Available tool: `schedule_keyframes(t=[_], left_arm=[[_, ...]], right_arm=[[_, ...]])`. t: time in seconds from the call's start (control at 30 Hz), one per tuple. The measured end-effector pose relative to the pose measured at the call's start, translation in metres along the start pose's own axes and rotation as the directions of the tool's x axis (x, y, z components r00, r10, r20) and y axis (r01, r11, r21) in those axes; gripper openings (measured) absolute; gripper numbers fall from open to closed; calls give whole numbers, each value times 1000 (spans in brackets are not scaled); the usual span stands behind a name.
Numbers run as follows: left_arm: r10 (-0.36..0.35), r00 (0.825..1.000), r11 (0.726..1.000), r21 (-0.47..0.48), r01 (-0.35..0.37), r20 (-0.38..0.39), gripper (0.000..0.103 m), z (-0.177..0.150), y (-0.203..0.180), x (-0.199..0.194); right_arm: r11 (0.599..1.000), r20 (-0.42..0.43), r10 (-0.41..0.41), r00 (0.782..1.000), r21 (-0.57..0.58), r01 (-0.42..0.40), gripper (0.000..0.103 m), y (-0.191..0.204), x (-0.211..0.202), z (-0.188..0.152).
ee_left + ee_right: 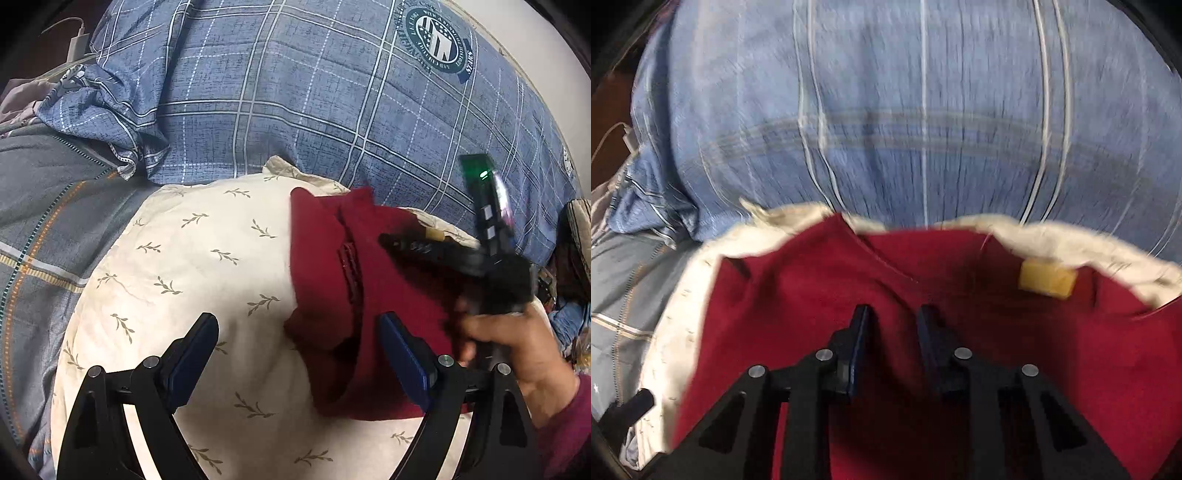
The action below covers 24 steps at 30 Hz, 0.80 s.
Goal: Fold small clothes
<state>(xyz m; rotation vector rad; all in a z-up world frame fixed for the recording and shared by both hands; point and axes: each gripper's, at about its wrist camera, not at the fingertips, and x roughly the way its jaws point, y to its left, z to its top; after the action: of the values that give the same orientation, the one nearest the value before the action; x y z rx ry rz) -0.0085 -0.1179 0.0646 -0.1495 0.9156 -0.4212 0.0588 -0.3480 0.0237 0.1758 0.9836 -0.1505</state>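
Garment (332,280): red, lies on the cream pillow (177,266), toward its right edge; long axis runs near edge to far edge.
Left gripper (299,354): jaws wide apart, empty, above the garment's left edge.
Right gripper (894,321): jaws a little apart, directly over the cloth; blur hides any contact.
Nearer: right.
Label (1047,280): yellow, far right.

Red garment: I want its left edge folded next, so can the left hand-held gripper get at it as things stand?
Probably yes. The left hand-held gripper is open right at the red garment's left edge on the pillow, with nothing between.
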Motion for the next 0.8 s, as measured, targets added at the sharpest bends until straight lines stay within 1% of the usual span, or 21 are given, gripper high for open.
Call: schedule_keyframes(t=[0.07,0.13,0.17,0.2,0.23,0.27,0.3,0.37,0.43,0.5,0.53,0.57,0.6,0.63,0.67,0.7,0.73,0.8], left_arm=[[-37,999,999,-4,37,9,88,1,-1,-4],[-82,996,997,1,82,33,88,1,-4,-10],[-102,994,995,13,102,40,88,0,-7,-13],[-116,992,993,22,116,40,88,0,-8,-15],[-137,990,990,38,135,36,89,-2,-12,-16],[-152,988,987,55,150,32,89,-3,-16,-16],[-157,987,986,64,155,30,89,-4,-18,-16],[-150,988,985,91,147,26,89,-5,-22,-14],[-114,993,989,101,112,11,89,-4,-21,-7],[-54,998,994,97,56,-17,89,-3,-18,3],[-19,999,995,93,22,-37,89,-3,-14,10],[2,999,996,89,2,-50,88,-3,-12,14],[22,998,996,84,-16,-66,88,-3,-9,19],[17,997,997,72,-11,-79,89,-3,-5,22],[8,996,998,60,-3,-85,89,-2,-4,24],[5,996,999,51,0,-87,90,-2,-3,25],[6,996,999,52,-1,-85,90,-2,-3,25],[14,997,998,66,-9,-77,90,-2,-3,23]], right_arm=[[1000,6,20,1000,-1,-20,32,-2,-5,0],[997,13,69,998,24,-69,30,-12,-19,0],[996,26,80,996,34,-81,30,-20,-30,-2],[997,46,74,996,33,-76,31,-30,-43,-5],[998,65,49,997,23,-50,34,-42,-55,-8],[1000,78,10,997,14,-11,38,-55,-62,-9],[999,88,-38,995,8,38,38,-71,-70,-13],[995,73,-95,993,34,93,38,-104,-77,-15],[981,23,-159,987,113,155,38,-143,-74,-18],[946,-27,-249,968,206,249,38,-187,-64,-23],[941,-37,-230,972,247,232,36,-202,-60,-26],[934,-17,-186,982,307,182,35,-216,-61,-29],[926,6,-168,986,344,156,34,-221,-67,-29],[925,-3,-177,984,340,168,35,-217,-70,-26],[930,-8,-198,980,314,191,40,-209,-74,-23],[938,1,-216,976,276,207,40,-195,-78,-21],[950,13,-205,979,245,196,40,-182,-82,-19],[975,30,-130,991,183,122,41,-151,-89,-16]])
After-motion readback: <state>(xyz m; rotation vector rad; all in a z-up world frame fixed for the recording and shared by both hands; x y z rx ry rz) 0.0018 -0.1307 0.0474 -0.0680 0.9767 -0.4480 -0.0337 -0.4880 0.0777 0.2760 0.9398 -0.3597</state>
